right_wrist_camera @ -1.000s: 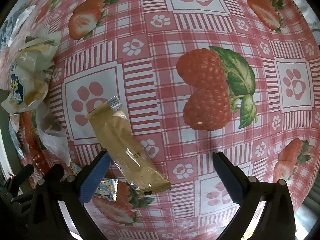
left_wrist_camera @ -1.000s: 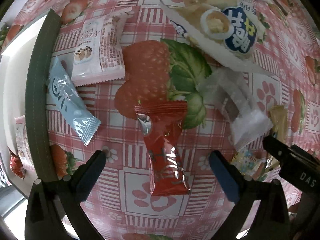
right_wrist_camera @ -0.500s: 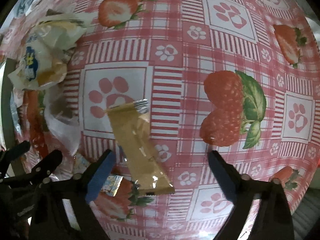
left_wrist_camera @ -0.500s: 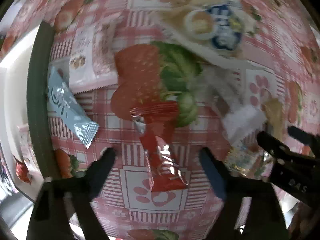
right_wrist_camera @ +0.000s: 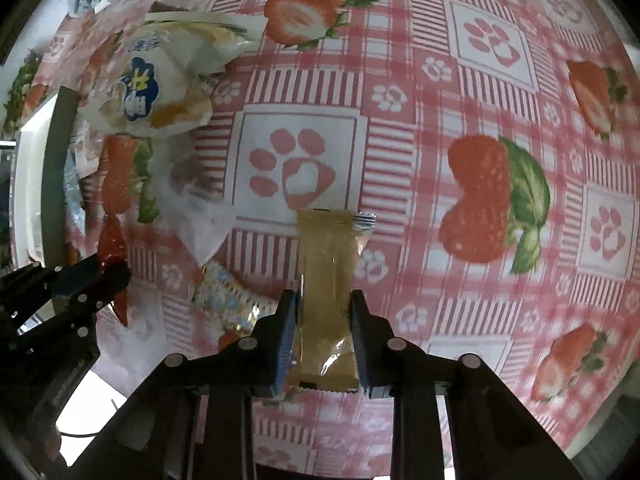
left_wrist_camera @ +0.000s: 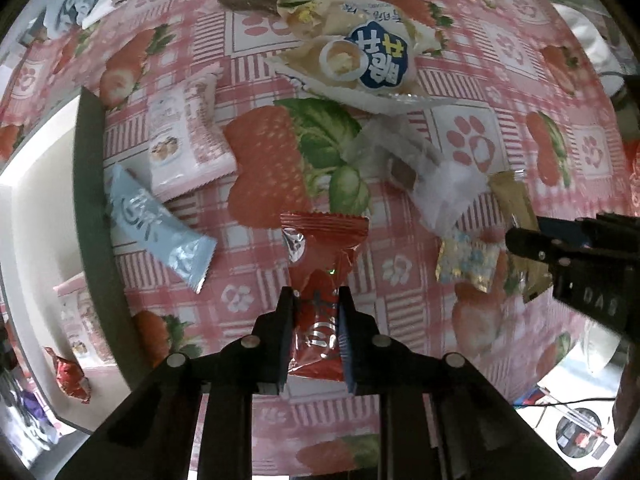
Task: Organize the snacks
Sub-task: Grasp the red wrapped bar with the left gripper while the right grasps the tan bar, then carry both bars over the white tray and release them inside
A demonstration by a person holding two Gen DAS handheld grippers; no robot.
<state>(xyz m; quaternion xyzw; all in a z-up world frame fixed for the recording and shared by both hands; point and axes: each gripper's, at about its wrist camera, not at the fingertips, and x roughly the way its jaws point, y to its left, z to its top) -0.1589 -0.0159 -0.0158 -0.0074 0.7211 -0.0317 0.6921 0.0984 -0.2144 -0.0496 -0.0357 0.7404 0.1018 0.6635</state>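
My left gripper [left_wrist_camera: 316, 300] is shut on a red foil snack packet [left_wrist_camera: 322, 264] and grips its near half. My right gripper [right_wrist_camera: 324, 300] is shut on a tan snack bar [right_wrist_camera: 326, 280], also by its near half. The tan bar [left_wrist_camera: 516, 216] and the right gripper [left_wrist_camera: 560, 248] show at the right of the left wrist view. The left gripper [right_wrist_camera: 80, 280] with the red packet [right_wrist_camera: 110, 240] shows at the left of the right wrist view.
On the strawberry tablecloth [left_wrist_camera: 480, 144] lie a light blue packet [left_wrist_camera: 160, 228], a pink-white packet [left_wrist_camera: 186, 140], a large cream bag with a blue logo [left_wrist_camera: 360, 68], a clear wrapper [left_wrist_camera: 420, 176] and a small blue-gold packet [left_wrist_camera: 466, 264]. A white tray with a dark rim [left_wrist_camera: 90, 200] stands left.
Both grippers were open around their packets and have closed on them: the left on the red packet, the right on the tan bar. Both views have pulled back a little.
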